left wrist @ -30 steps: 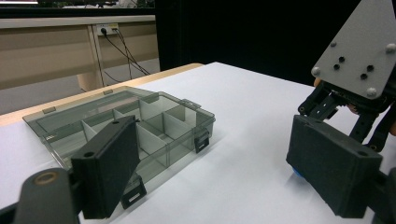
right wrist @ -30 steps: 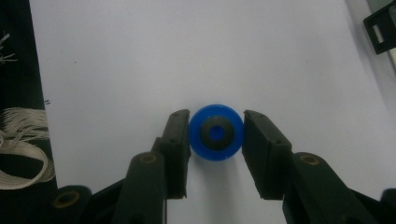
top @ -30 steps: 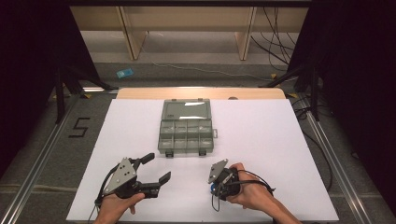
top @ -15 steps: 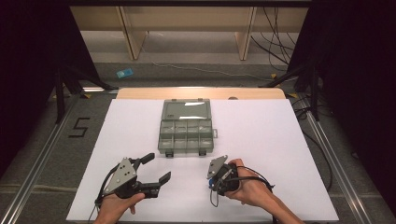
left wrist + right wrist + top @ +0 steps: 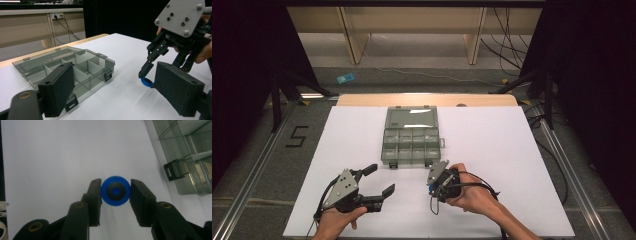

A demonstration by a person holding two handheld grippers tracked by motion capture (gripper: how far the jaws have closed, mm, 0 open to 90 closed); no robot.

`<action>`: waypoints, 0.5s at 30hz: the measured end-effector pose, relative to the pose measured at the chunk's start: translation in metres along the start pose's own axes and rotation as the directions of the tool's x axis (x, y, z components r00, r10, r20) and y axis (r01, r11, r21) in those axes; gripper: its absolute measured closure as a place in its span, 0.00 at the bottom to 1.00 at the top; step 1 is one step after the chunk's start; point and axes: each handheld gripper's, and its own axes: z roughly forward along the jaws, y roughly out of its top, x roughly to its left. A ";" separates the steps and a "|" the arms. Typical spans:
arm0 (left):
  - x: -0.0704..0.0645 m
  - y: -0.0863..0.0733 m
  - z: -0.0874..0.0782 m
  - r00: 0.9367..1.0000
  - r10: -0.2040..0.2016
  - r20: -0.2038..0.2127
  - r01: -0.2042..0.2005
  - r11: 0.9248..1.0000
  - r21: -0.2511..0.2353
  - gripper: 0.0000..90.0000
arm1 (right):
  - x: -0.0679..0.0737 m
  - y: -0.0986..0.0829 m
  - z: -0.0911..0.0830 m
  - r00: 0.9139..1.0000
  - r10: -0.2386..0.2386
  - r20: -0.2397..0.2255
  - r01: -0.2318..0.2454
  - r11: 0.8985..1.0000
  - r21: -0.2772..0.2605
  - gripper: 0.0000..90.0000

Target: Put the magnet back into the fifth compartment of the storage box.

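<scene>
Organizer box: on the counter, just beyond the right gripper and to its left side, lid lying behind it.
Ring: between the right gripper's jaws, over the counter.
Left gripper: left of the right gripper, apart from the box.

1. You work at a table covered by a white sheet, with a bare wooden strip along its far edge.
2. 1 clear compartment box lies on the sheet, lid open, at centre.
3. 1 blue ring sits near the box's front latches.
</scene>
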 end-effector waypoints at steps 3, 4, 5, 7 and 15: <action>0.000 0.000 0.000 1.000 -0.001 0.000 0.001 1.000 -0.001 0.18 | -0.002 0.004 0.000 1.000 -0.005 -0.002 0.005 1.000 -0.006 0.69; 0.000 0.000 0.000 1.000 0.000 -0.001 0.000 1.000 -0.001 0.18 | -0.003 0.005 0.000 1.000 0.001 -0.001 -0.001 1.000 -0.008 0.69; 0.000 0.000 0.000 1.000 -0.001 0.000 0.001 1.000 -0.001 0.18 | -0.004 0.007 0.000 1.000 -0.010 0.005 0.010 1.000 -0.012 0.69; 0.000 0.000 0.000 1.000 0.000 0.000 0.000 1.000 -0.001 0.18 | -0.005 0.010 0.000 1.000 -0.008 0.004 0.008 1.000 -0.019 0.69; 0.000 0.000 0.000 1.000 0.001 -0.001 -0.001 1.000 -0.001 0.18 | -0.011 0.021 0.001 0.999 -0.027 0.024 0.028 0.999 -0.046 0.69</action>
